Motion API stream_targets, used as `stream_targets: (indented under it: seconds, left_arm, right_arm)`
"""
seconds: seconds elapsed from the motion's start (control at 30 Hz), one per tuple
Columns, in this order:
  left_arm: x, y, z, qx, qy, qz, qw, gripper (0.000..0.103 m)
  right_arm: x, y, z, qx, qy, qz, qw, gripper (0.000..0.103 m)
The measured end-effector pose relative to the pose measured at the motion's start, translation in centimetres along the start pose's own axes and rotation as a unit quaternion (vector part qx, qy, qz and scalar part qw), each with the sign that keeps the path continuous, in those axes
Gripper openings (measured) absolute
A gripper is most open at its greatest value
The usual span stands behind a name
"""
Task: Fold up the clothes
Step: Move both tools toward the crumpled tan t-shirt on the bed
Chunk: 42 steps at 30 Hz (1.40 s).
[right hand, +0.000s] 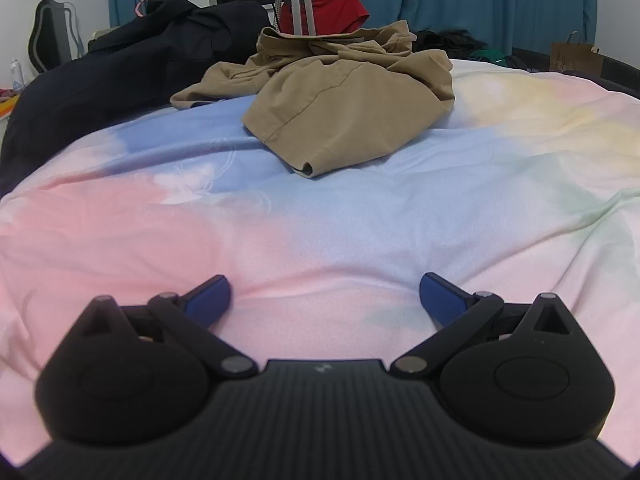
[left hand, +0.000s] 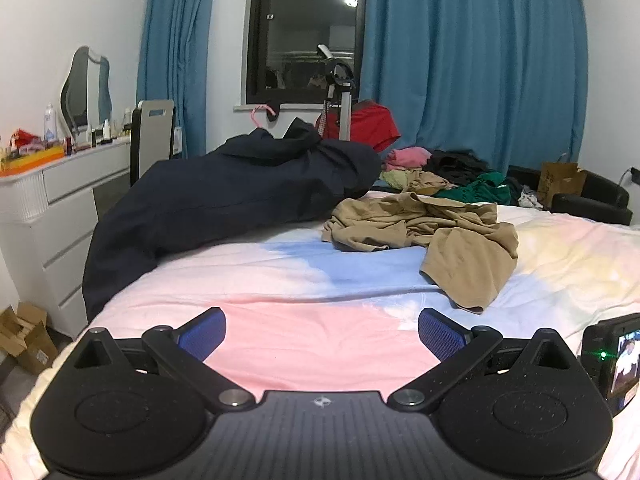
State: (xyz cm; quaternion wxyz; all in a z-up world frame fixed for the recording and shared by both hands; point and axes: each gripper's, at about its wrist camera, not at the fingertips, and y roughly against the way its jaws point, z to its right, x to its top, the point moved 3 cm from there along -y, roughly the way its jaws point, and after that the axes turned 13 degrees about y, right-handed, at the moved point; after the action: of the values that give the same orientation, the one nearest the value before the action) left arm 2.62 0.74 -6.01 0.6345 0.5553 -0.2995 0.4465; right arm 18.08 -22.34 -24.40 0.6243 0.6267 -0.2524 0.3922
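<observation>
Nearest, both views: left gripper (left hand: 322, 334) and right gripper (right hand: 325, 300), each w/ jaws spread wide and nothing between them; blue pads (left hand: 203, 334) face inward over bare bedding. Both hover low above the bed (right hand: 360, 216), whose pastel pink/blue/yellow cover lies mostly flat here, prob. kept free as a folding surface. At the right edge of the left wrist view, the right unit's camera screen (left hand: 624, 360) shows, so the two tools sit side by side, well short of any garment.

Mid-distance: tan garment (right hand: 344, 100), crumpled in a heap near the bed's centre, one hemmed end (right hand: 304, 166) pointing toward the grippers. It is the closest piece and apart from the rest, so likely the item to fold first (judgement only). It needs spreading flat before any fold; the hem end looks the easiest grasp pt.

Beyond, left: large dark navy garment (left hand: 224, 196) draped over the bed's left edge. Far side: mixed pile, pink, black, green (left hand: 448, 172), unsorted, presumably awaiting their turn. Behind: tripod (right hand: 300, 4), red cloth (left hand: 372, 124), blue curtains (left hand: 480, 60), dark window (left hand: 308, 28). Far left: white dresser (left hand: 60, 208) w/ mirror and bottles.
</observation>
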Motion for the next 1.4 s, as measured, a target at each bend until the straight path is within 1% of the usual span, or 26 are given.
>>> stream_targets:
  seconds: [0.3, 0.6, 0.83, 1.03, 1.17, 1.33, 1.4]
  left_arm:
    - [-0.3, 0.8, 0.8, 0.002, -0.013, 0.009, 0.9999, 0.103]
    - [-0.6, 0.6, 0.9, -0.006, -0.017, 0.005, 0.9998, 0.103]
    - [-0.5, 0.6, 1.0, -0.006, -0.021, 0.009, 0.9997, 0.103]
    - [-0.3, 0.6, 0.8, 0.0, -0.027, 0.02, 0.9994, 0.103]
    - [-0.2, 0.3, 0.9, 0.003, -0.032, 0.021, 0.9993, 0.103]
    - [-0.5, -0.1, 0.9, 0.024, -0.056, 0.026, 0.9978, 0.103]
    - [-0.7, -0.6, 0.7, 0.027, -0.058, 0.02, 0.9978, 0.103]
  right_arm:
    - [0.0, 0.0, 0.0, -0.001, 0.001, 0.0, 1.0, 0.103]
    - [0.1, 0.0, -0.1, -0.001, 0.001, 0.0, 1.0, 0.103]
    - [0.1, 0.0, -0.1, -0.002, 0.0, 0.0, 1.0, 0.103]
    - [0.1, 0.0, -0.2, -0.002, 0.0, 0.0, 1.0, 0.103]
    - [0.1, 0.0, -0.1, -0.002, 0.001, 0.001, 1.0, 0.103]
    - [0.1, 0.0, 0.0, -0.002, 0.001, 0.002, 1.0, 0.103]
    - [0.0, 0.1, 0.0, -0.002, 0.001, 0.003, 1.0, 0.103]
